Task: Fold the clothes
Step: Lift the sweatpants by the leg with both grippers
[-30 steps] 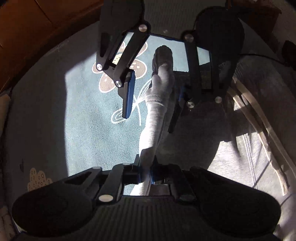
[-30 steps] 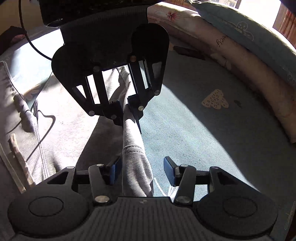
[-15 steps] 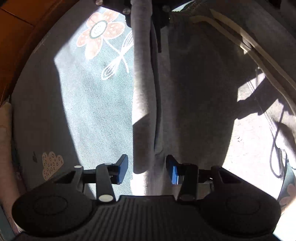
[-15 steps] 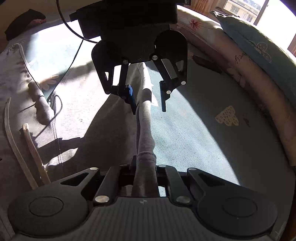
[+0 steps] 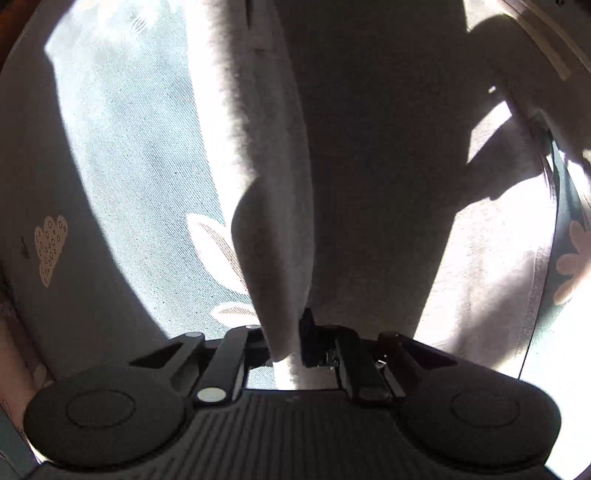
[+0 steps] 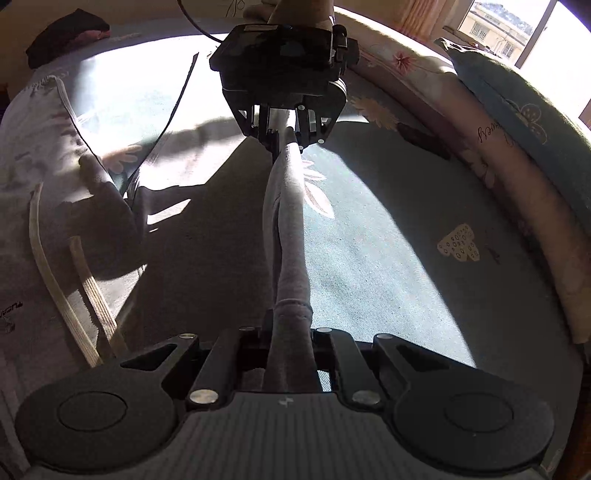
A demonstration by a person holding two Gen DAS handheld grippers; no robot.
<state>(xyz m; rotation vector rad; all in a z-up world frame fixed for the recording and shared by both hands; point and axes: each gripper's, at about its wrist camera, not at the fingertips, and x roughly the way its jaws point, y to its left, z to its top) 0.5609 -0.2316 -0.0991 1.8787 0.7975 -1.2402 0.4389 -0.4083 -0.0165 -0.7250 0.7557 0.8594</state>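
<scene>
Two grippers clamped on one grey sleeve (image 6: 290,236), left gripper (image 5: 284,343) just closed, right gripper (image 6: 290,339) at cuff, bed (image 6: 388,266) beneath.

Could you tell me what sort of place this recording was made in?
Most likely a bedroom at home: a grey garment lies on a flower-printed bedsheet, a pillow sits at the edge, and a sunlit window is behind it.

My bed's teal flowered sheet (image 6: 388,266) carries the grey garment (image 6: 207,258), spread left of the sheet's cloud-shaped print (image 6: 459,243). Right of that print a pink floral bolster (image 6: 517,206) lines the sheet's edge.
</scene>
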